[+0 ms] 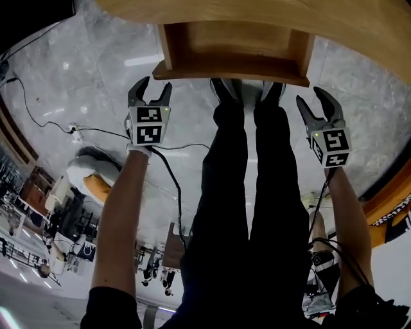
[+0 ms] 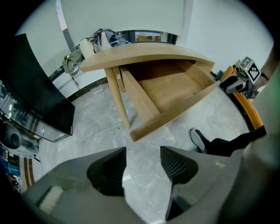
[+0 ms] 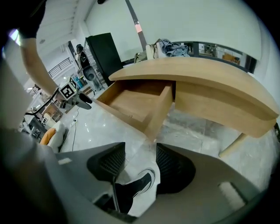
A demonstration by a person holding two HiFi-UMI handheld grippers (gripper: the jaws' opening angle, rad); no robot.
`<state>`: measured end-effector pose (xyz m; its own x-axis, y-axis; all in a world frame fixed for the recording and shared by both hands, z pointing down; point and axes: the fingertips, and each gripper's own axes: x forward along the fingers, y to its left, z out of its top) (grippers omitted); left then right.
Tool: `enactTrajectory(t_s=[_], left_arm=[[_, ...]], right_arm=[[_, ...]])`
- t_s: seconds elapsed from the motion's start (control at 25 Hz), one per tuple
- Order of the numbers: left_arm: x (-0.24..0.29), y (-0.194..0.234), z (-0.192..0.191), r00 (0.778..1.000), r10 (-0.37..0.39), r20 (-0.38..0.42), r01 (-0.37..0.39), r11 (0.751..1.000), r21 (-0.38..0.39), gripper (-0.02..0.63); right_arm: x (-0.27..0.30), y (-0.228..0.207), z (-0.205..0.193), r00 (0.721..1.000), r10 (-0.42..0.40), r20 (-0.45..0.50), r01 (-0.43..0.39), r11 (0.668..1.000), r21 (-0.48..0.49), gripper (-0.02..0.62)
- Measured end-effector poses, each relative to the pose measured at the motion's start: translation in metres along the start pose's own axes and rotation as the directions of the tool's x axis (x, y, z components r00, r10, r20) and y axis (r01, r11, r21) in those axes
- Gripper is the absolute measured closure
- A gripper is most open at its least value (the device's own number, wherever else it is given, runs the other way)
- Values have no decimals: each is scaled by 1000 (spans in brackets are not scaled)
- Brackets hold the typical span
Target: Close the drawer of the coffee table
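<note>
Drawer [image 1: 232, 61] pulled out, ahead of two released, empty pairs of jaws.
Left gripper [image 1: 156, 87] and right gripper [image 1: 313, 101] point down with jaws parted, gripping nothing, grey marble floor [image 1: 96, 77] beyond them. Between the two and just ahead, the drawer's front panel runs crosswise; its box sticks out from under the curved worktop [image 1: 270, 16] toward the person. Pale plain wood, empty inside.

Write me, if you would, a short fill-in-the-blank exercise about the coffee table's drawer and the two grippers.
1. The drawer of the coffee table is pulled ____.
2. Inside, the drawer holds ____.
3. The left gripper and the right gripper both have ____ jaws, with only floor between them.

Missing words: out; nothing; open.
</note>
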<state>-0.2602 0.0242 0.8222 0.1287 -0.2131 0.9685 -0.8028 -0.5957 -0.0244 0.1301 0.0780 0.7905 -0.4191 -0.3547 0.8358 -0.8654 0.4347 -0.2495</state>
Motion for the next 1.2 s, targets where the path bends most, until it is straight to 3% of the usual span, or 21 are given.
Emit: enactTrajectory(t_s=[0.24, 0.52, 0.8, 1.2], left_arm=[[19, 9, 0, 999, 44, -9, -44, 999, -27, 354], [28, 7, 7, 999, 38, -1, -38, 999, -25, 385], [30, 5, 17, 999, 37, 40, -36, 999, -18, 423], [26, 5, 18, 998, 13, 55, -6, 992, -128, 433]], right_arm=[[22, 3, 0, 1000, -14, 12, 13, 999, 30, 382], [31, -1, 9, 998, -61, 30, 62, 998, -19, 385], [32, -6, 16, 994, -80, 81, 82, 996, -22, 443], [29, -4, 19, 991, -88, 103, 85, 996, 39, 446]])
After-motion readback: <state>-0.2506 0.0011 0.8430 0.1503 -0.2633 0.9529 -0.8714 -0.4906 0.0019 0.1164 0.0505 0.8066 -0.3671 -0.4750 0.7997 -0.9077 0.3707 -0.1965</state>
